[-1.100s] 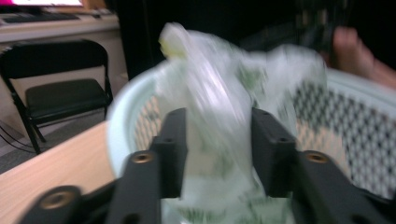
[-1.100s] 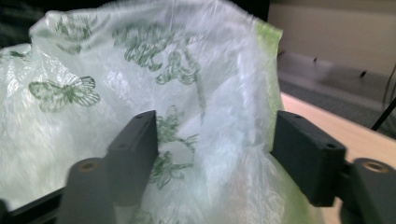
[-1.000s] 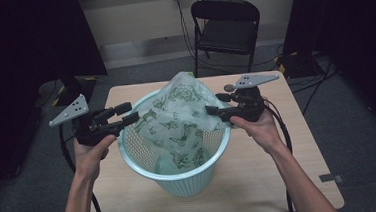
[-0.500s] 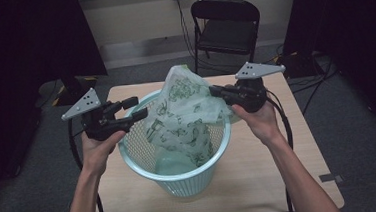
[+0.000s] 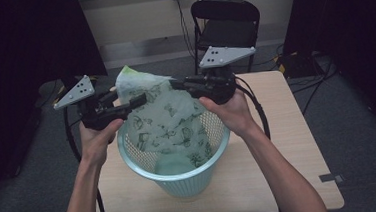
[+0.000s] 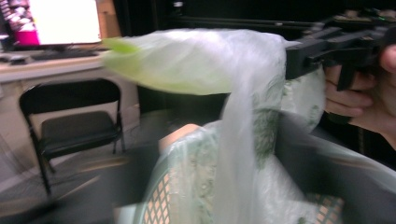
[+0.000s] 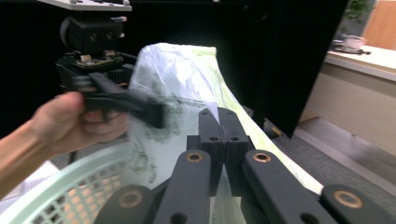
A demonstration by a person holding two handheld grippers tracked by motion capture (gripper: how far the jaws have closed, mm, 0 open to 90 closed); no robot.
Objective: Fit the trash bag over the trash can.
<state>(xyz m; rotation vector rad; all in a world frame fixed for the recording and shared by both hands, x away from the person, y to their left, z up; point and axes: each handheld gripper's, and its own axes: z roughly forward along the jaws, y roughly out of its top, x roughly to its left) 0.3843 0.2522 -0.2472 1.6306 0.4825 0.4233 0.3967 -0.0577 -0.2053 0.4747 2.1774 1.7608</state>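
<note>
Both grippers raised; fingers pinching bag above basket, wooden table, chair behind.

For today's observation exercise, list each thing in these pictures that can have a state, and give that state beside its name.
plastic bag: partly lifted out of the basket, pulled taut between both grippers.
basket: upright on the table, bag's lower part inside.
left gripper: jaws have just been closing, on the bag's edge.
right gripper: shut on the bag's film.
folding chair: unfolded, seat bare.
</note>
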